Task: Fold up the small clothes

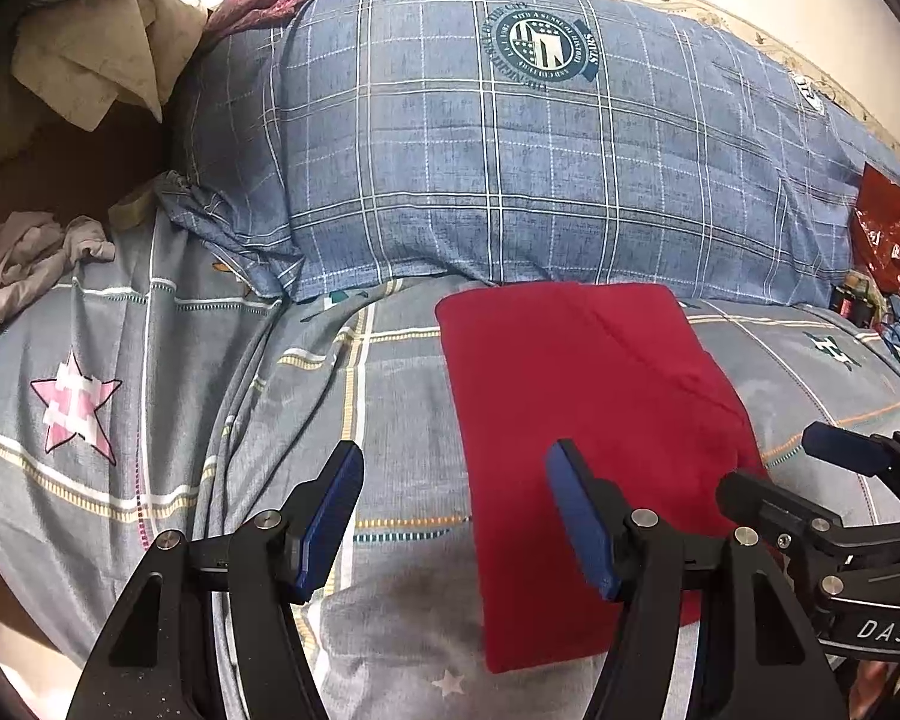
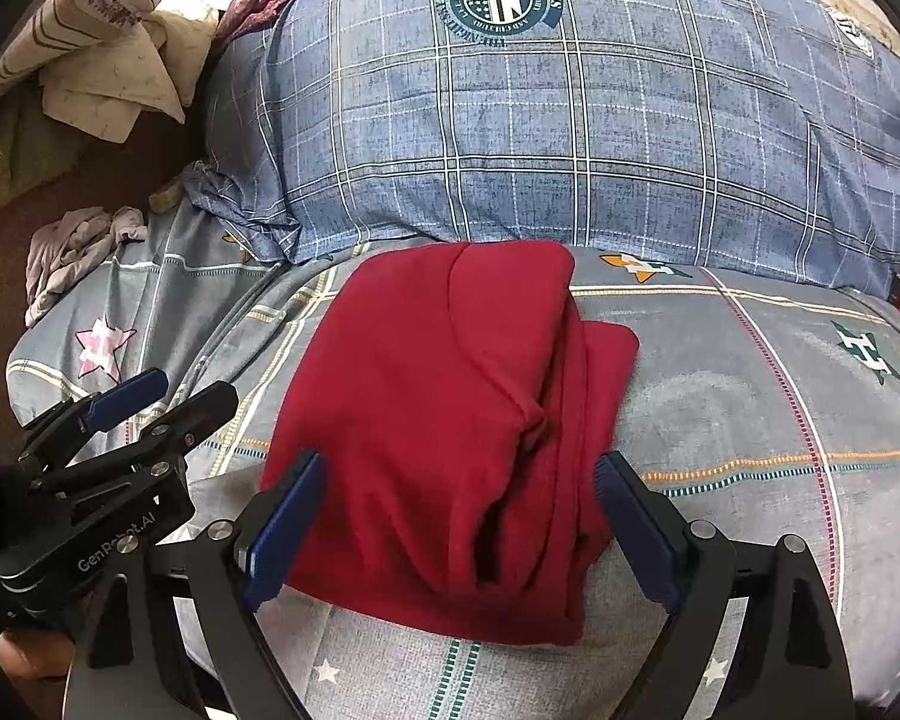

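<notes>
A red garment (image 1: 582, 414) (image 2: 450, 420) lies folded in a rough rectangle on the grey patterned bedsheet (image 1: 150, 420) (image 2: 750, 420). In the left wrist view my left gripper (image 1: 456, 516) stands open at the garment's near left edge. Its right finger (image 1: 576, 510) is over the red cloth and its left finger is over bare sheet; it holds nothing. My right gripper (image 2: 462, 510) is open wide, its two blue pads straddling the near end of the garment without pinching it. Each gripper shows in the other's view: the right one (image 1: 792, 468), the left one (image 2: 174, 396).
A big blue plaid pillow (image 1: 510, 150) (image 2: 570, 120) rises just behind the garment. Crumpled grey clothes (image 1: 24, 264) (image 2: 72, 246) lie at the far left, with beige cloths (image 1: 102, 60) above them. A red plastic bag (image 1: 888, 228) sits at the right edge.
</notes>
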The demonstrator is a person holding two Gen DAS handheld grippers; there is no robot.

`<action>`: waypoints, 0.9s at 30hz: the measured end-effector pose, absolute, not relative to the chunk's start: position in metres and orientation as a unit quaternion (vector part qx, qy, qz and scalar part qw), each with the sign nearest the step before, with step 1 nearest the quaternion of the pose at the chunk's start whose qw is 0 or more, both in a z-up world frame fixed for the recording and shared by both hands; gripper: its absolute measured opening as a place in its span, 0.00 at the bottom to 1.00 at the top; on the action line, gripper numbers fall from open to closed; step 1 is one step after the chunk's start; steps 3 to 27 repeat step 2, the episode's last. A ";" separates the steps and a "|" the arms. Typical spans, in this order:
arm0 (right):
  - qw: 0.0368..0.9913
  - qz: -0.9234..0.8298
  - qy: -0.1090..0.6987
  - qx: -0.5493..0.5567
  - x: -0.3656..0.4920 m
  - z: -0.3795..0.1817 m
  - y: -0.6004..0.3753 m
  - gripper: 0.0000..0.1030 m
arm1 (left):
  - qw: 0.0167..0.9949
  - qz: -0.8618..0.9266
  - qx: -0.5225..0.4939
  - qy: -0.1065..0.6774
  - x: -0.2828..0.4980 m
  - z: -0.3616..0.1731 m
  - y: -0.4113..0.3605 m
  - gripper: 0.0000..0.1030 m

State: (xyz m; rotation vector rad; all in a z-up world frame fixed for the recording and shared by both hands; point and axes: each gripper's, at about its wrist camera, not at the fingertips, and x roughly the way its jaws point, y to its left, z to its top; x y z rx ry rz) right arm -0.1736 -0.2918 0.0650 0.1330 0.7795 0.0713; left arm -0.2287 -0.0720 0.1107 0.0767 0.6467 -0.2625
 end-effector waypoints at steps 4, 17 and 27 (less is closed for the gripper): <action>0.922 0.037 0.381 0.063 -0.173 0.063 -0.292 0.89 | 0.937 -0.131 0.032 0.323 -0.225 0.109 -0.069 0.62; 0.922 0.037 0.381 0.063 -0.173 0.063 -0.292 0.89 | 0.937 -0.131 0.032 0.323 -0.225 0.109 -0.069 0.62; 0.922 0.037 0.381 0.063 -0.173 0.063 -0.292 0.89 | 0.937 -0.131 0.032 0.323 -0.225 0.109 -0.069 0.62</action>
